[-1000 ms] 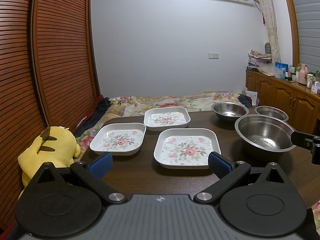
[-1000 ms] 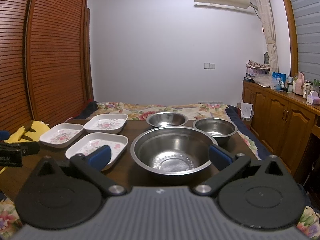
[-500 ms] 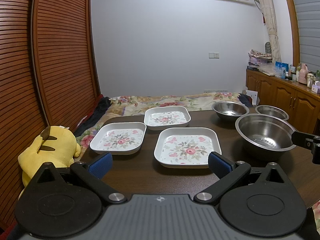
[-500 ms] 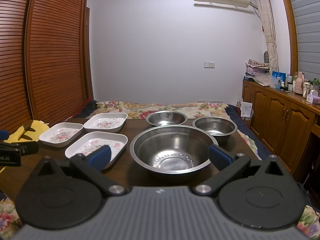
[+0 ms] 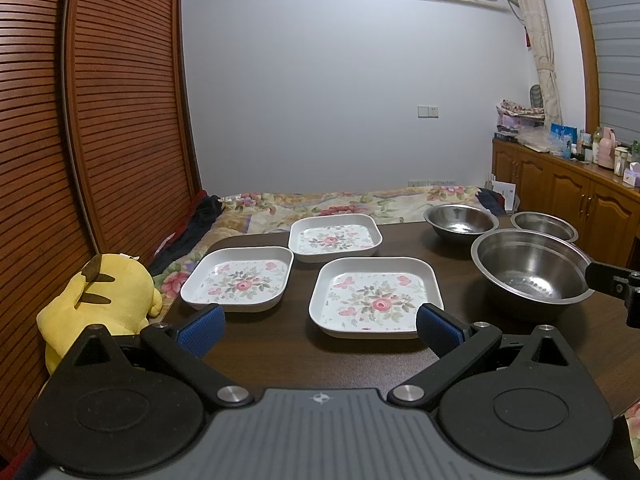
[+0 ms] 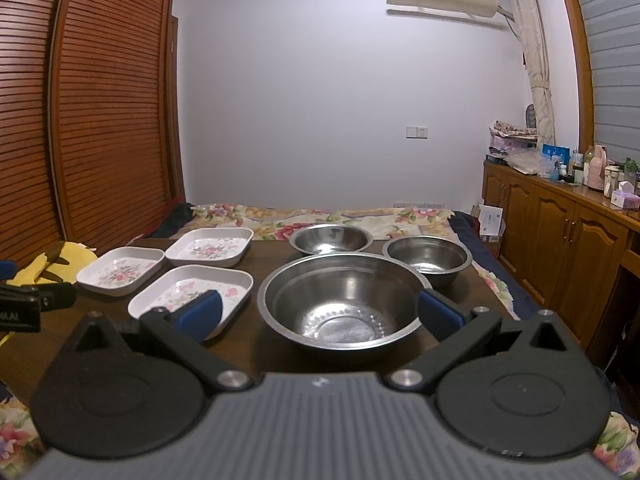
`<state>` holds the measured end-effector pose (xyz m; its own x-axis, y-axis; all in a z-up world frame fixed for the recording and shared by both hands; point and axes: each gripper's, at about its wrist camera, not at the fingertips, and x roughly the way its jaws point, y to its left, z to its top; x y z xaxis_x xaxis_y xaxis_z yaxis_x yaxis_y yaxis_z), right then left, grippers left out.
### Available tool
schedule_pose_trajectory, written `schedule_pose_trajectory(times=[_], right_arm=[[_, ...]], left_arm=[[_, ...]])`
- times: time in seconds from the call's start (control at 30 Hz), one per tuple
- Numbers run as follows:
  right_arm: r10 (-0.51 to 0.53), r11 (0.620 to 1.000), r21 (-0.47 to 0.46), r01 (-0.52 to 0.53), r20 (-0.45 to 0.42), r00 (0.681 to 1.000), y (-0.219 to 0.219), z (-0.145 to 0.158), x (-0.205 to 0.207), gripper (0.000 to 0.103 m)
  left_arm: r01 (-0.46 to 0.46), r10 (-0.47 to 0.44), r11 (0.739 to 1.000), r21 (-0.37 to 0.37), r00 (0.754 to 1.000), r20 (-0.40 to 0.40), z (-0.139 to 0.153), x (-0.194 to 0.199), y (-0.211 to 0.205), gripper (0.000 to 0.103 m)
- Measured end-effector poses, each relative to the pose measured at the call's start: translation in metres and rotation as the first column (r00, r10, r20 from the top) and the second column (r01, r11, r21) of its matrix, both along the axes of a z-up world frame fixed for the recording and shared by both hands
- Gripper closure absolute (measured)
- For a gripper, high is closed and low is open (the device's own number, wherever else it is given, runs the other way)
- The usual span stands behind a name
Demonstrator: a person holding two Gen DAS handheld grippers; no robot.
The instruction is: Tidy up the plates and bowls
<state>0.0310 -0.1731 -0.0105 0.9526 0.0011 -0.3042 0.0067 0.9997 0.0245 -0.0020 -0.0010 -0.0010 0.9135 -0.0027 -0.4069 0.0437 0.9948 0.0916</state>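
Hovering low over the near edge of the dark brown wooden table (image 5: pixel 280 360), the left gripper (image 5: pixel 318 322) is spreading its blue fingers wide and gripping nothing. Just ahead of it, the nearest white square plate with pink flowers (image 5: pixel 376 304) is sitting flat. A little further and to its left, a second white square flowered plate (image 5: pixel 238 284) is waiting, and behind both, a third white flowered plate (image 5: pixel 334 238) is lying alone.

The right gripper (image 6: pixel 320 310) is also gaping wide and empty. Right in front of it, the big shiny round steel bowl (image 6: pixel 340 300) is resting on the table. Past that, a middle-sized steel bowl (image 6: pixel 330 238) and a small steel bowl (image 6: pixel 426 258) are standing side by side.

Nothing is stacked yet, I think. The steel looks slippery, so pinching only the thin rim could be letting a bowl tip or slide out. The plates are lying close, so grabbing one carelessly could be bumping its neighbour.
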Motion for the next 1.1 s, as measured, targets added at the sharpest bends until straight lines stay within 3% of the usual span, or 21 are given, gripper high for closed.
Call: schedule_pose_trajectory(times=[0.8,1.0,1.1], right_arm=[[0.031,0.999,0.014,-0.030,-0.034,0.999,0.005,-0.007,0.009,0.000],[0.047,0.999,-0.019,-0.048,-0.022,0.999,0.013,-0.004,0.016,0.000],[0.070,0.997,-0.041,-0.071,-0.017,0.997,0.019,-0.003,0.025,0.000]], left_arm=[[-0.009,0.007,1.000,-0.023,0.995,-0.101,-0.018,0.024,0.016,0.000],[-0.039,0.040,0.999,0.012,0.993,-0.113,-0.019,0.028,0.020,0.000],[-0.025,0.024,1.000,-0.006,0.993,-0.113,-0.018,0.030,0.025,0.000]])
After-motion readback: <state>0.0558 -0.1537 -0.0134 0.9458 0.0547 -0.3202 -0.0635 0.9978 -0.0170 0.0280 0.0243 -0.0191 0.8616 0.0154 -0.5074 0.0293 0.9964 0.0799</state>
